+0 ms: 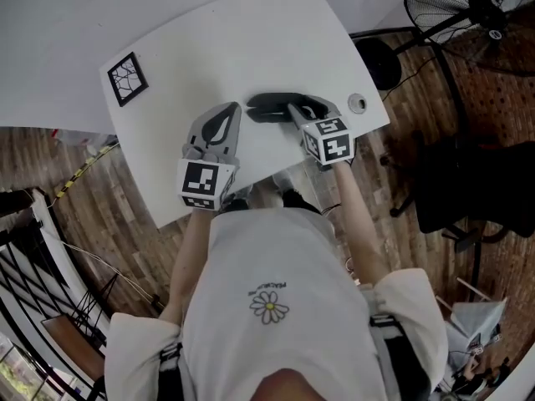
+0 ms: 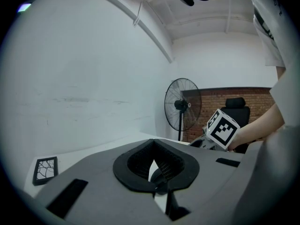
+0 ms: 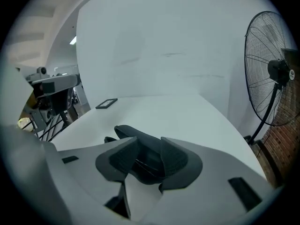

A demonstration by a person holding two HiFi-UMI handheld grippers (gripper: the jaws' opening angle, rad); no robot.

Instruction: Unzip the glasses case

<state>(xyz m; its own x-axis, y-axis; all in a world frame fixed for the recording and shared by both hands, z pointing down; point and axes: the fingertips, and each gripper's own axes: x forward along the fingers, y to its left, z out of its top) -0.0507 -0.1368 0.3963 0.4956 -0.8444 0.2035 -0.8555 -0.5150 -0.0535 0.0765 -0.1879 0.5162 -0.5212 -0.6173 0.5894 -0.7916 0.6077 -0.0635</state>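
Note:
A black glasses case (image 1: pixel 266 107) lies on the white table (image 1: pixel 209 48), near its front right part. My right gripper (image 1: pixel 294 107) reaches over the case's right end. In the right gripper view the case (image 3: pixel 124 131) fills the gap between the dark pads, and the right gripper (image 3: pixel 143 165) is shut on it. My left gripper (image 1: pixel 227 109) rests just left of the case, apart from it. In its own view the left gripper (image 2: pixel 158 179) has its tips together with nothing between them; the case is hidden there.
A black-framed marker card (image 1: pixel 127 78) lies at the table's far left. A small round fitting (image 1: pixel 357 103) sits near the right edge. A standing fan (image 1: pixel 451 7) and a black chair (image 1: pixel 468 182) stand on the wooden floor to the right.

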